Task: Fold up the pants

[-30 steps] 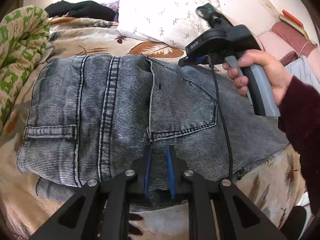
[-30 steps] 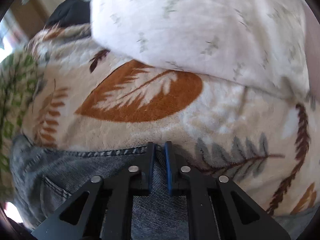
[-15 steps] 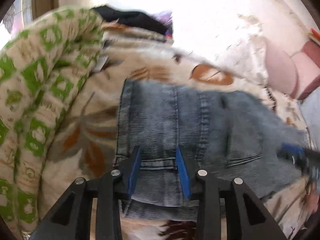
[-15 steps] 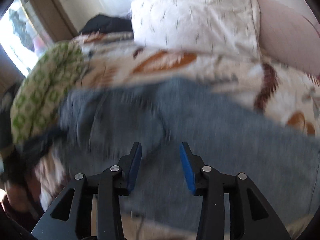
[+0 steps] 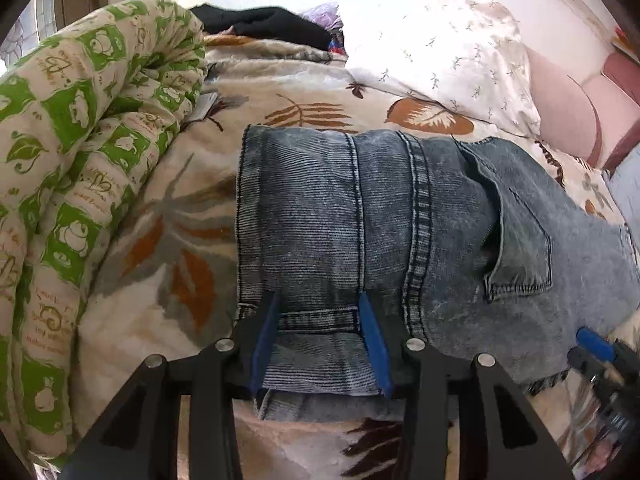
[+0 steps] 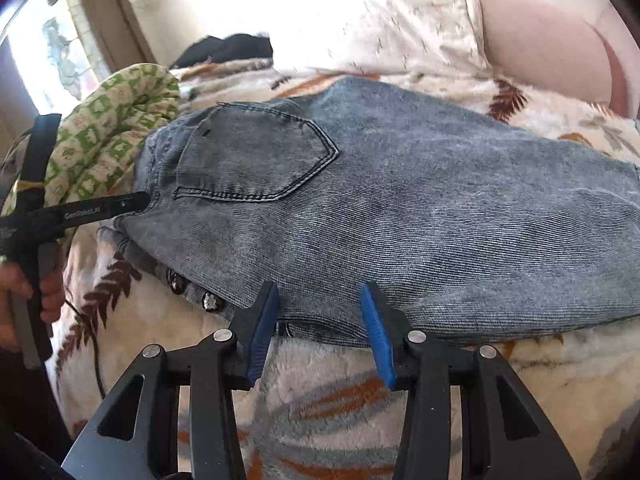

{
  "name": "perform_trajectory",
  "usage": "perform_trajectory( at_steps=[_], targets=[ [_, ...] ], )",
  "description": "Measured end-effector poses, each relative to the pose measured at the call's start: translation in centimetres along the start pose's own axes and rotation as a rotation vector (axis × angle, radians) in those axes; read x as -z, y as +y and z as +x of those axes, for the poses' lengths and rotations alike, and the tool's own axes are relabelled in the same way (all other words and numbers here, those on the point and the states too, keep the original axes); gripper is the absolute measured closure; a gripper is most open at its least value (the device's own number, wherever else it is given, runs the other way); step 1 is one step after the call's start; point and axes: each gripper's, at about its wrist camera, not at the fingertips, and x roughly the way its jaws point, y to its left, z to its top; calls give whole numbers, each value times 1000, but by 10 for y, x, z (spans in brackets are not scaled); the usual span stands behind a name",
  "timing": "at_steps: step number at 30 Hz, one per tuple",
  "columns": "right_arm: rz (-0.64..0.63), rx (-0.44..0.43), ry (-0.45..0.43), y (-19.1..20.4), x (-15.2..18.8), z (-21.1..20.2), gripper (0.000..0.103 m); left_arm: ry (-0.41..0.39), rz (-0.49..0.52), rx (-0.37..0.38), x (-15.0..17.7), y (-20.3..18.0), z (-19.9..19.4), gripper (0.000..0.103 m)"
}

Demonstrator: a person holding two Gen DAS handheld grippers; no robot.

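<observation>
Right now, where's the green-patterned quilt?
Left wrist view: the green-patterned quilt is bunched along the left side, on the leaf-print blanket, left of the jeans, with dark clothes behind it.

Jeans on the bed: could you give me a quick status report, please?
Left claw and right claw open, just widened, gripping nothing. Jeans folded, flat on leaf-print blanket. Nothing in the way.

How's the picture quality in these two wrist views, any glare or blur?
Left wrist view: the pillow top is washed out by window glare, the jeans are sharp, and the right gripper at the edge is blurred. Right wrist view: the pillow is blown out, and the edges bend.
</observation>
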Motion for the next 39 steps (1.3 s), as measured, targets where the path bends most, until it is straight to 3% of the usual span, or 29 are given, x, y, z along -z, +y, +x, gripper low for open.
perform_trajectory(
  at_steps=[3,12,15,19,23,28,32,35,39],
  targets=[
    [21,-18,19,-2,-5,3,62,-40,1,4,6,2,-2,57],
    [29,-32,65,-2,-11,3,59,-44,-3,-60,11,-5,-6,56],
    [27,-53,84,0,-12,3,49,-37,-9,-64,15,-4,-9,54],
    [-70,-9,88,17,-8,5,36,-23,-30,-57,17,-4,-12,53],
    [-78,-23,94,17,-10,3,33,14,-86,-18,18,2,-24,52],
    [127,-160,143,-13,-22,-9,31,2,-30,-85,24,-15,-49,48],
    [242,-226,135,-39,-31,-28,31,-40,41,-67,17,-44,-65,48],
    [261,-158,52,-62,-41,-56,31,-61,109,-29,6,-80,-66,44],
    [321,-4,6,-109,-44,-75,31,-77,205,-6,-8,-132,-48,41]
  ],
)
